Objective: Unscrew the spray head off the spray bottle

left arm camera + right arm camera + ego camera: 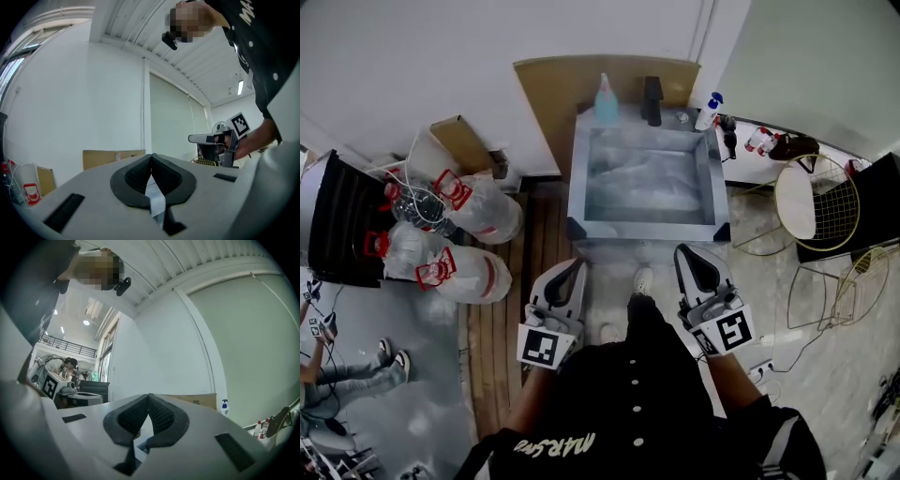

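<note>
Things round the worktop (579, 178) ahead
It stands before a board (544, 94) at the wall. At its back edge a bottle (607, 101) is to the left and a spray bottle (709, 111) is at the right corner. On the floor, bags (483, 208) lie to the left, chairs (795, 202) to the right.

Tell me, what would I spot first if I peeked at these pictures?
Two grey hand-held tools with black jaws, the left gripper and the right gripper, both shut, point toward a shiny grey square table in the head view's middle. A see-through pale blue spray bottle stands at its far edge, and bulging clear plastic bags with red markings lie at left.
</note>
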`<action>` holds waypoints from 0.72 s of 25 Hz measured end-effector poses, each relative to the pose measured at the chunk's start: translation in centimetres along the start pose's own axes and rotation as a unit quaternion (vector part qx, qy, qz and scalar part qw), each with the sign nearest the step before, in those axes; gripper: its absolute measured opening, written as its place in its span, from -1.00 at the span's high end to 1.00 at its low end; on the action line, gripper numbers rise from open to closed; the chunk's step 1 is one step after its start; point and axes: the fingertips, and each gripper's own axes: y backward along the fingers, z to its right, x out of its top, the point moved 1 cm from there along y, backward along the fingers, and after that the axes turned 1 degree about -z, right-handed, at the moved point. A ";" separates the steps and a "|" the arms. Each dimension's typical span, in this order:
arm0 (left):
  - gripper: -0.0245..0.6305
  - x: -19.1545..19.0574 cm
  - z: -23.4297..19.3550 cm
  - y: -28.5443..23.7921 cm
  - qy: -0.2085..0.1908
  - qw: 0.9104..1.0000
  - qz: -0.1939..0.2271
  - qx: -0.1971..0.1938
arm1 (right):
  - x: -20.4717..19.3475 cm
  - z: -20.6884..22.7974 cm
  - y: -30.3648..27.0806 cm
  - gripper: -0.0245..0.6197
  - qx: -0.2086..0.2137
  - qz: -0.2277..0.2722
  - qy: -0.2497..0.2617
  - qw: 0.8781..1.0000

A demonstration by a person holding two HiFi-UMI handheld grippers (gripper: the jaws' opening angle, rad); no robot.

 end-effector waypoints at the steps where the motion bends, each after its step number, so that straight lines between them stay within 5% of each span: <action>1: 0.85 0.0 -0.5 -1.1 0.001 1.000 -0.001 0.001 | -0.1 1.0 -0.9 0.89 0.002 -0.002 0.000 1.000; 18: 0.85 2.5 -7.2 -18.1 -0.015 0.998 0.011 0.057 | 1.0 15.0 -13.8 0.89 0.046 -0.004 -0.004 0.999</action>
